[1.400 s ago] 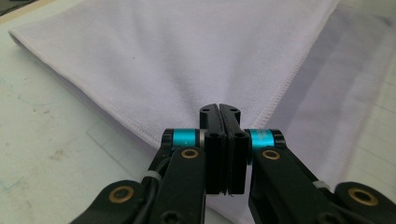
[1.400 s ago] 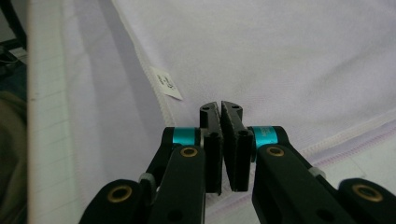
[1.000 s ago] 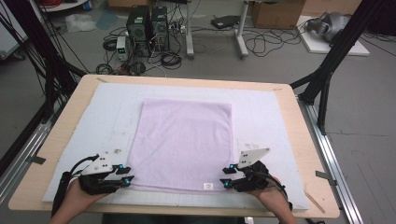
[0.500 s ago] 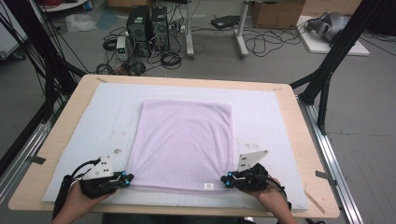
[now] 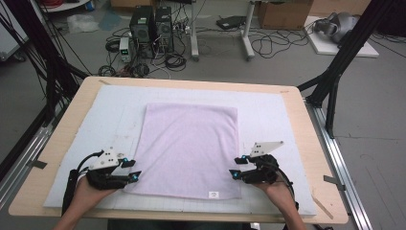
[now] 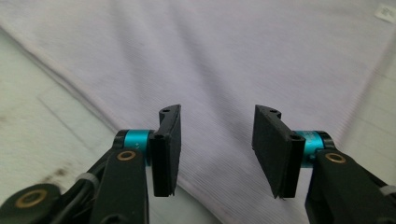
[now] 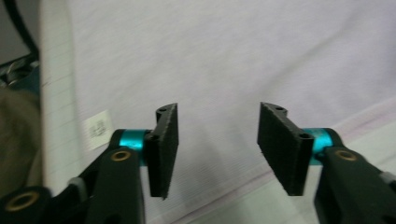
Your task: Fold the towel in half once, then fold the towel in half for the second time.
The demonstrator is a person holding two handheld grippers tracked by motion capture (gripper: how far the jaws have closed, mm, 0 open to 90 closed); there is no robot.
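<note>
High view: a pale lilac rectangular terry towel [image 5: 189, 148] lies flat and smoothed on the white foam mat [image 5: 86, 139] that covers the light wooden desk [image 5: 306, 139]. The left hand-held gripper [image 5: 134, 174] sits at the towel's near left corner and the right hand-held gripper [image 5: 234, 169] at its near right edge, just above the small white label [image 5: 212, 194]. Both have just been opening, and nothing is lifted off the mat.

Left gripper view: the two black pads [image 6: 166, 148] stand apart above the near left corner of the towel, whose hem runs diagonally beneath them. No cloth lies between the pads.

Right gripper view: the jaws are likewise apart, hovering over the towel's hemmed edge, with the label [image 7: 97, 128] off to the left. Nothing is pinched here either.

The step in hand looks like taking the two near corners for a fold. To do it well, each lower jaw should probably slide under the hem so that only a single layer is caught, close to the corner itself. The right gripper seems to sit a little inward of its corner, so moving it towards the label first would likely keep the fold square. Closing both at once and lifting evenly should avoid skewing the cloth.
</note>
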